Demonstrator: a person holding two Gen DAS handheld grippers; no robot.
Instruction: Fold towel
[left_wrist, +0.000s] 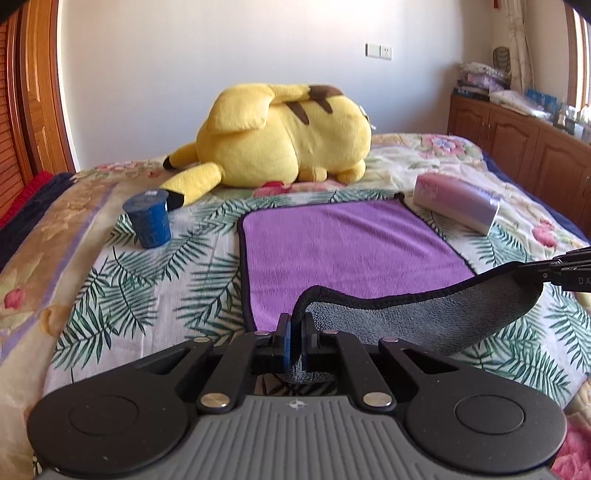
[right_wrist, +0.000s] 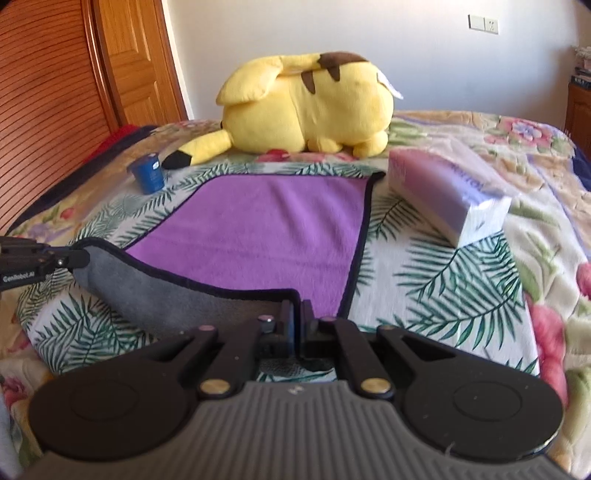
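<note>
Looking along the left gripper (left_wrist: 294, 332), its jaws are clamped on the near left corner of the purple towel (left_wrist: 343, 251), lifting the grey underside off the bed (left_wrist: 110, 280). A blue cup (left_wrist: 149, 218) stands left of the towel.

From the right wrist, the right gripper (right_wrist: 296, 317) pinches the near right corner; a Pikachu plush (right_wrist: 310, 107) lies beyond.

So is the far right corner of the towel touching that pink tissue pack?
Touching: in the left wrist view the towel corner meets the tissue pack base, no bedspread visible between them.
</note>
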